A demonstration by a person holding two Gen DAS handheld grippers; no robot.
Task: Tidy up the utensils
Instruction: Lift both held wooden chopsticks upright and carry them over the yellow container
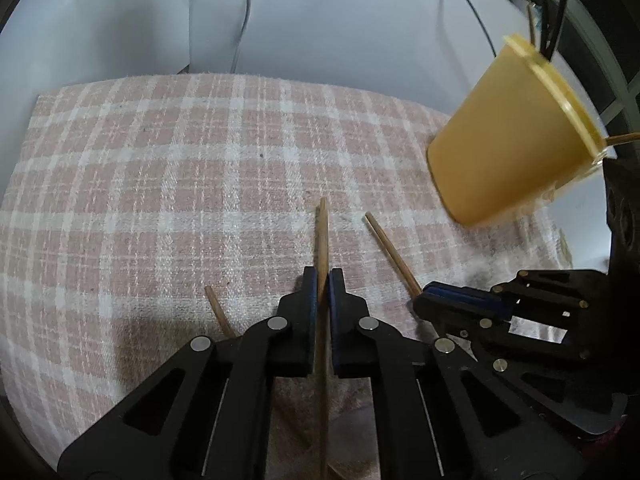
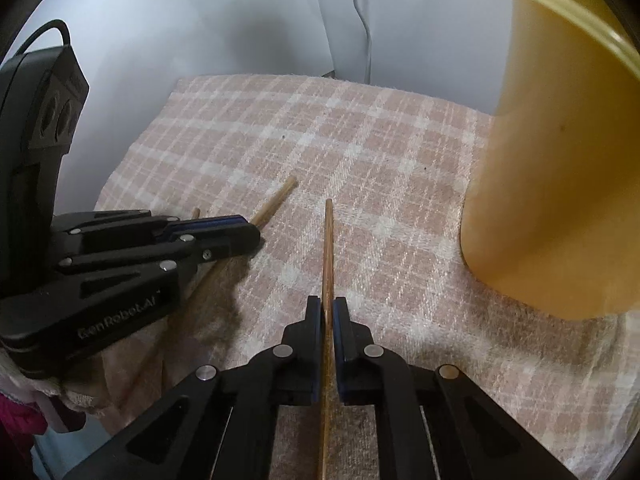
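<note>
My left gripper (image 1: 323,280) is shut on a wooden chopstick (image 1: 322,236) that points forward over the pink plaid cloth (image 1: 160,168). My right gripper (image 2: 328,306) is shut on another wooden chopstick (image 2: 328,240). In the left wrist view the right gripper (image 1: 424,300) sits to the right, its chopstick (image 1: 392,256) sticking out. In the right wrist view the left gripper (image 2: 248,236) is at the left with its chopstick (image 2: 276,202). A third chopstick (image 1: 218,310) lies on the cloth by the left gripper. A yellow cup (image 1: 516,132) stands at the right, dark utensils (image 1: 550,28) in it; it also shows in the right wrist view (image 2: 560,160).
The cloth covers a white table (image 1: 320,20) against a white wall. A grey cable (image 1: 244,12) hangs behind. The cloth's near edge droops at the left in the right wrist view (image 2: 120,380).
</note>
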